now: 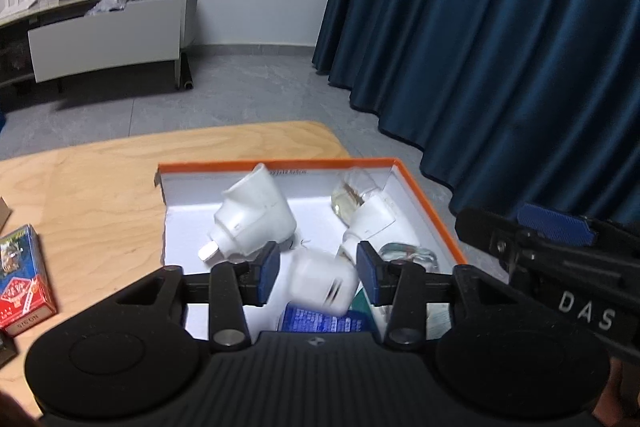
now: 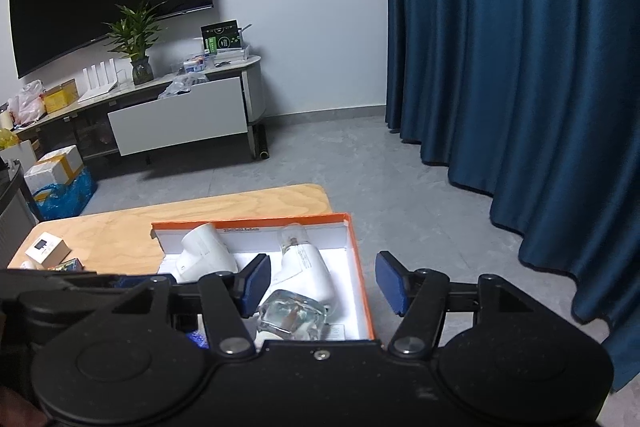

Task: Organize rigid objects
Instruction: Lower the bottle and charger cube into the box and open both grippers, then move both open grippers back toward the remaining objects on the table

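Left gripper (image 1: 318, 275) stands partly open over the orange-rimmed white cardboard box (image 1: 424, 195) on the wooden bench (image 1: 100, 179), a blurred white cube charger (image 1: 326, 283) loose between its pads. Right gripper (image 2: 322, 283), wider open, holds nothing. Box contents: two white plug-in devices (image 1: 256, 215), two clear bottles (image 2: 294, 315).

wooden table (image 1: 120, 179) — orange-rimmed box (image 1: 280, 165), card pack (image 1: 22, 275)

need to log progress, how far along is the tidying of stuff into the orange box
Done: the orange-rimmed cardboard box already holds a white plug adapter, a clear-topped white plug-in bottle and a clear glass block.
In hand: a white cube charger sits blurred between the left gripper pads, apparently just released; the right gripper is open, empty.
Left: a red-and-blue card pack and a small tan box on the wooden table.
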### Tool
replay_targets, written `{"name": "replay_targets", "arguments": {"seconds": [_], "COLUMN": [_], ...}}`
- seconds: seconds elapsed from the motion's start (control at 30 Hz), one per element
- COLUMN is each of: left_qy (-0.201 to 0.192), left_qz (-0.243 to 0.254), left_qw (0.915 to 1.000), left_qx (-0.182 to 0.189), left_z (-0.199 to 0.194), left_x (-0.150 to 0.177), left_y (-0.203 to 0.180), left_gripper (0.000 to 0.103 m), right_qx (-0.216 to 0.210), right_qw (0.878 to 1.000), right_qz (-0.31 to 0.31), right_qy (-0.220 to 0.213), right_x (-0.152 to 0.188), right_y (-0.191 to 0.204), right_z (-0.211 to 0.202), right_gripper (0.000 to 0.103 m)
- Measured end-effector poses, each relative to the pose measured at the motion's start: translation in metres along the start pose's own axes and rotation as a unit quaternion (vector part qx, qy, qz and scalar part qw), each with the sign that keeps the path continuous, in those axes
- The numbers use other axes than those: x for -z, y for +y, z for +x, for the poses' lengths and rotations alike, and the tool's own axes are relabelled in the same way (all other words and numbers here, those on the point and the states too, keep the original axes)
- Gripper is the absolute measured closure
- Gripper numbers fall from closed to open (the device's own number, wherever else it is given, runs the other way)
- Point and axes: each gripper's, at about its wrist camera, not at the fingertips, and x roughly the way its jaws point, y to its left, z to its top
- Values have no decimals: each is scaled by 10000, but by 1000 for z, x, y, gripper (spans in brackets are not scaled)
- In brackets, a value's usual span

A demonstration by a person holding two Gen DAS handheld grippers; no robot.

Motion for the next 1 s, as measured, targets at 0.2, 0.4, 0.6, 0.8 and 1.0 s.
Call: {"name": "replay_targets", "arguments": {"seconds": [0.2,0.4,0.6,0.8,1.0], "left_qy": [-86,-215,-253,-267,-352], "left_qz": [31,-8,-160,-436,-711], "left_qw": [9999,9983,9944,9889,9821], "left_qx": [-123,-540,-1017,-1394,-1711], "left_z": [-15,-41,-69,-96,-120], "left_x": [-1,4,16,25,30], "left_y": [2,17,45,79,111], "left_gripper": [35,12,7,7,7], "right_qx": [46,-53,-312,-704,-1095], "right_qw": [9999,9999,9995,9968,9917], "right_qz": [69,69,-103,-347,-622], "right_qy": [-106,-119,39,172,266], "right_x": [0,7,18,25,29], "right_y": [1,11,40,84,129], "right_z": [-15,-28,-32,-31,-29], "right_gripper": [29,21,21,21,21]}}
